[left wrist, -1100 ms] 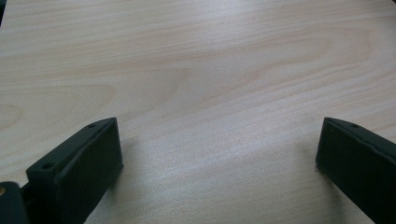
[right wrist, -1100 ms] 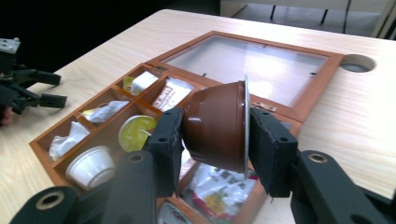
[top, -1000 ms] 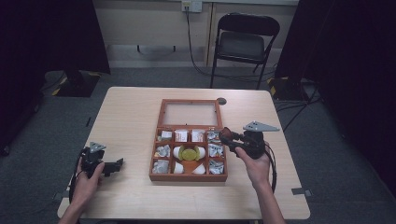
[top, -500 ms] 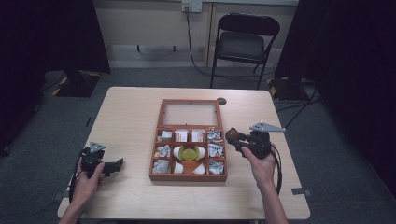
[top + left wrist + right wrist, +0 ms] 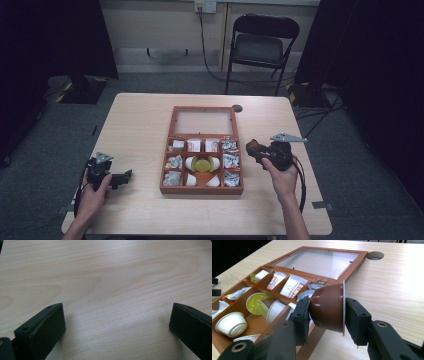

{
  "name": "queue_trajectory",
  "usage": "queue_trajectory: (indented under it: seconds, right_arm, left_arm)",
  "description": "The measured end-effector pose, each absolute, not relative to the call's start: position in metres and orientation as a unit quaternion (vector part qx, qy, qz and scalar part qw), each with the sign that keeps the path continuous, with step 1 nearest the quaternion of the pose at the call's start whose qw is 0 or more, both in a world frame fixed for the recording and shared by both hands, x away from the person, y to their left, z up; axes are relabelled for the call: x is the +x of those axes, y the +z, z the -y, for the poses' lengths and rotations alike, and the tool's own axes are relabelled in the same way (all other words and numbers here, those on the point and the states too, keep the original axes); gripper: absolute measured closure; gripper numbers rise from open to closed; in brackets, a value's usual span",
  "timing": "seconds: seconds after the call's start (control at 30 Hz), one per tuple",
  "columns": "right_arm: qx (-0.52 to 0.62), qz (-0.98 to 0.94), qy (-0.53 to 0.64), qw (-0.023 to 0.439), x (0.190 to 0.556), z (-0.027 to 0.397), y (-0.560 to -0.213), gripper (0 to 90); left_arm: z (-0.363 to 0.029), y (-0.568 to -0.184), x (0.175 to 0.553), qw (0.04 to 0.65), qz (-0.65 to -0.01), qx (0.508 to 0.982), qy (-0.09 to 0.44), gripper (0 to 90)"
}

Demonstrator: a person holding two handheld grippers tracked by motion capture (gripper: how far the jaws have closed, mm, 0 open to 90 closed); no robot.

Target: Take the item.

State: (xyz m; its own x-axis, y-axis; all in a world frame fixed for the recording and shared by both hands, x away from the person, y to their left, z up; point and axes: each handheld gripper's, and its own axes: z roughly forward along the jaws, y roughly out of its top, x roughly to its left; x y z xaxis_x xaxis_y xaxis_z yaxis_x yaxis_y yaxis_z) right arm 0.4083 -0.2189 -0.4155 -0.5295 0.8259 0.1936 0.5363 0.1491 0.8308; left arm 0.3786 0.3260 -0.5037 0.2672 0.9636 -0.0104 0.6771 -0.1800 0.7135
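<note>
A brown coffee capsule (image 5: 327, 308) is pinched on its side in the right gripper (image 5: 327, 322), one jaw against its rounded base and the other flat against its foil lid. In the high view the capsule (image 5: 253, 147) is held just beside the right edge of the wooden box (image 5: 201, 190), above the worktop (image 5: 140, 125).

Whether the capsule is being taken out or put in cannot be told; if it is to be placed, the middle compartments seem the likely home, since the white capsules (image 5: 231, 323) and a yellow-green lidded one (image 5: 256, 303) lie there, while the outer compartments hold sachets (image 5: 292, 286). The grip should be kept firm but not tightened, as the thin shell and foil could probably be dented. A path over the box wall should be chosen with enough height that the rim is not caught, and the glass lid (image 5: 319, 262), lying open behind, should be avoided.

The left gripper (image 5: 111, 177) is rested low over bare worktop well apart from the box, its jaws spread wide with nothing between them.
</note>
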Motion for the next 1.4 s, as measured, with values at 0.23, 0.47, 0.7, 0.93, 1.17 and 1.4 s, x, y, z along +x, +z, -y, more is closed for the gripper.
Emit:
queue_trajectory:
  seconds: [0.23,0.47,0.7,0.93,1.17,1.4]
  right_arm:
    - [0.475,-0.744,0.447,0.148,0.412,0.223,-0.431,56.6]
    - [0.481,-0.754,0.424,0.144,0.418,0.221,-0.446,56.6]
    - [0.486,-0.763,0.402,0.140,0.422,0.221,-0.457,56.4]
    - [0.499,-0.765,0.383,0.137,0.425,0.225,-0.468,56.1]
    - [0.507,-0.766,0.371,0.138,0.427,0.224,-0.473,51.4]
    - [0.509,-0.760,0.378,0.144,0.426,0.225,-0.471,41.2]
  left_arm:
    - [-0.326,-0.504,0.379,0.311,-0.560,0.733,0.230,0.0]
    - [-0.326,-0.504,0.379,0.311,-0.560,0.732,0.230,0.0]
    - [-0.326,-0.504,0.379,0.311,-0.560,0.733,0.230,0.0]
    - [-0.326,-0.504,0.379,0.311,-0.560,0.733,0.230,0.0]
    - [-0.326,-0.504,0.379,0.311,-0.560,0.733,0.230,0.0]
    - [-0.326,-0.504,0.379,0.311,-0.560,0.733,0.230,0.0]
